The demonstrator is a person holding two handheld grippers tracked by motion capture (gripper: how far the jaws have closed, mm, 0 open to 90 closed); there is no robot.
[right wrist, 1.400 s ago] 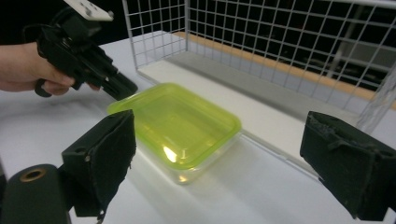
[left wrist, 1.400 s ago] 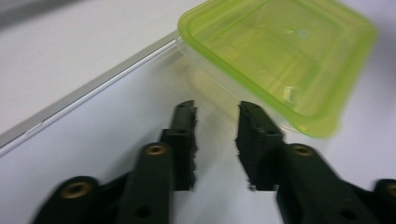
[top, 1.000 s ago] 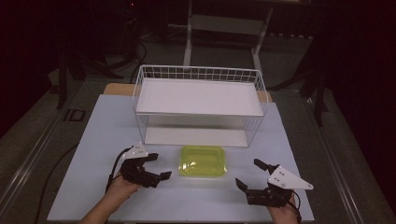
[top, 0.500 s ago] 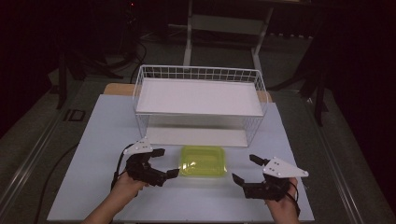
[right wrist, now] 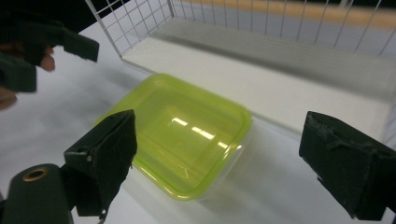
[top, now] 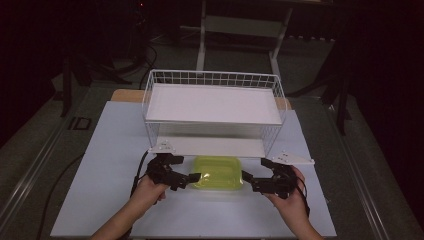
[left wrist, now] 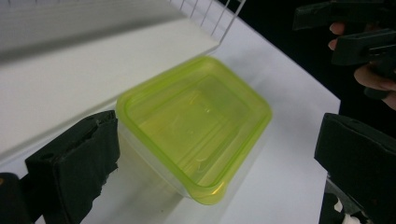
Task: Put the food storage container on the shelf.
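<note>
Plastic this thin looks light, springy and a bit slick, so the empty green-lidded box (top: 217, 173), lying on the white table (top: 100, 165) just near of the wire shelf (top: 212, 107), is best pinched at its short ends, between the open left gripper (top: 192, 178) and open right gripper (top: 246, 177).

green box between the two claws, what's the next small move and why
Probably ease both claws inward until they meet the box's short ends. The green box sits on the table between the left claw and right claw, both open and not yet gripping it.
</note>
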